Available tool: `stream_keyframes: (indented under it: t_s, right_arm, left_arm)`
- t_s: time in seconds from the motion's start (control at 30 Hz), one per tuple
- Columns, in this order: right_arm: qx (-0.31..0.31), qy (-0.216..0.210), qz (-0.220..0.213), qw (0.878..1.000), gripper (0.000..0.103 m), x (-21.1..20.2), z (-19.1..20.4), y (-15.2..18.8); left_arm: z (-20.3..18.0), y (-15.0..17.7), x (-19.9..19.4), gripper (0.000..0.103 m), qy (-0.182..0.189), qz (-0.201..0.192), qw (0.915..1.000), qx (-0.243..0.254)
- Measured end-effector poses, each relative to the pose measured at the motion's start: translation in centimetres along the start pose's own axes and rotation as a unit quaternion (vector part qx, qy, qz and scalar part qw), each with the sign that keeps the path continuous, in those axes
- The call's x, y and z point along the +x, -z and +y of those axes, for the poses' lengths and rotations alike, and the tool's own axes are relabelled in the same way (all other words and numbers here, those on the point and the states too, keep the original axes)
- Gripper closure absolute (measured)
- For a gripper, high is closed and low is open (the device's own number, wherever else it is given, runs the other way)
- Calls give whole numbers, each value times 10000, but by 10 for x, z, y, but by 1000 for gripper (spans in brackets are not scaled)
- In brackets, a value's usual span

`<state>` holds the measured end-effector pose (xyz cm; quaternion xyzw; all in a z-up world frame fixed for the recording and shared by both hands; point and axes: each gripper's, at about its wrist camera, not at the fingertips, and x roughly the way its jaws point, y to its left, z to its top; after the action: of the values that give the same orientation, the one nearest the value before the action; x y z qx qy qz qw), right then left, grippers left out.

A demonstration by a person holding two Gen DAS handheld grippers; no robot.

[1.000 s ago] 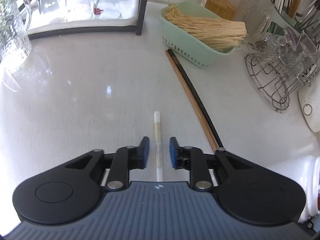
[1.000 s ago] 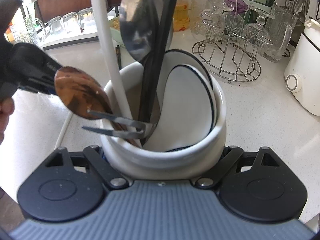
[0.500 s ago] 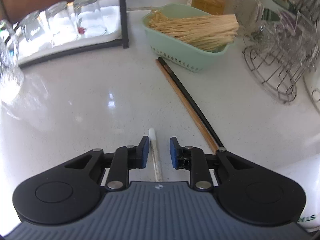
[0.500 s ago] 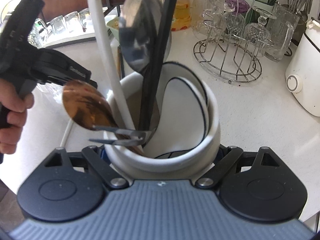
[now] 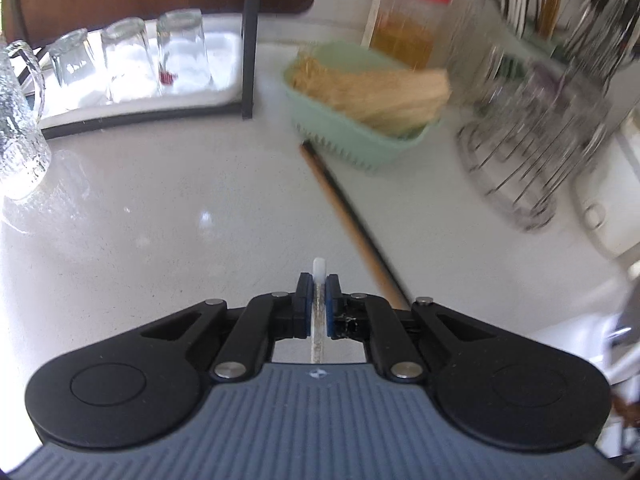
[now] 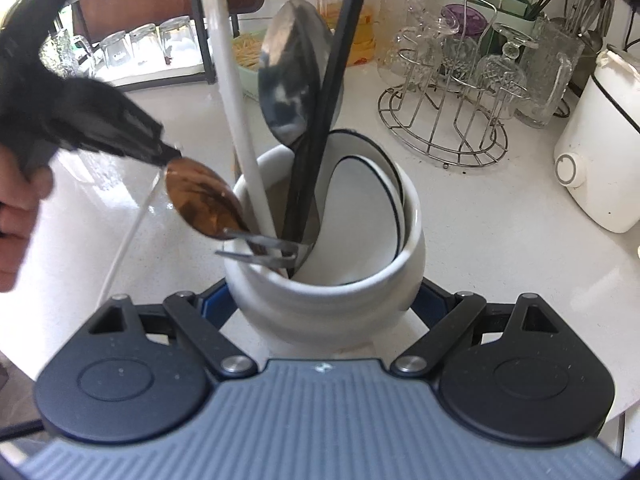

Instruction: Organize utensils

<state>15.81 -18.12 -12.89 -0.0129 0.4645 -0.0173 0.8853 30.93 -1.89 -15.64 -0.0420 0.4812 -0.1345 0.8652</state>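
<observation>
The left gripper (image 5: 319, 286) is closing, its jaws clamped on a slim white chopstick (image 5: 319, 272). The chopstick's long axis runs along the fingers, tip forward, its far end slanting down toward the white countertop (image 5: 160, 208). The right gripper (image 6: 320, 304) is closing, its jaws clasping a white ceramic utensil holder (image 6: 332, 300) standing upright on the countertop.

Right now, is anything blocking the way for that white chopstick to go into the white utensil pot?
Partly. The white chopstick is beside the pot, whose mouth is crowded; the copper spoon and fork overhang the near rim.
</observation>
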Motion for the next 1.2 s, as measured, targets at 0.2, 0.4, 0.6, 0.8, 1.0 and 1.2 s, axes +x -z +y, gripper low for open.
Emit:
stream_keyframes:
  t_s: [0.2,0.4,0.6,0.8,1.0,1.2]
  right_arm:
    - [62,77,-159,9998,12,1,0,-4]
    - [147,134,-316,9993,12,2,3,-8]
    - [170,193,-343,9991,12,4,3,-8]
    - [94,122,-388,9991,12,3,1,-6]
    - [27,-102,-481,9988,11,2,-5,-5]
    - [-105,-329,-594,9976,10,1,-11,-2]
  left_arm:
    - [-5,-8,-53,96,484,-493,9976,-101]
    - [-19,-7,-86,96,856,-740,9936,21]
    - [-22,-5,-104,96,1163,-757,9902,150]
    - [-16,-4,-120,96,1398,-756,9869,267]
    - [-18,0,-147,96,1497,-992,9828,419]
    - [-26,8,-171,96,1421,-1255,9815,282]
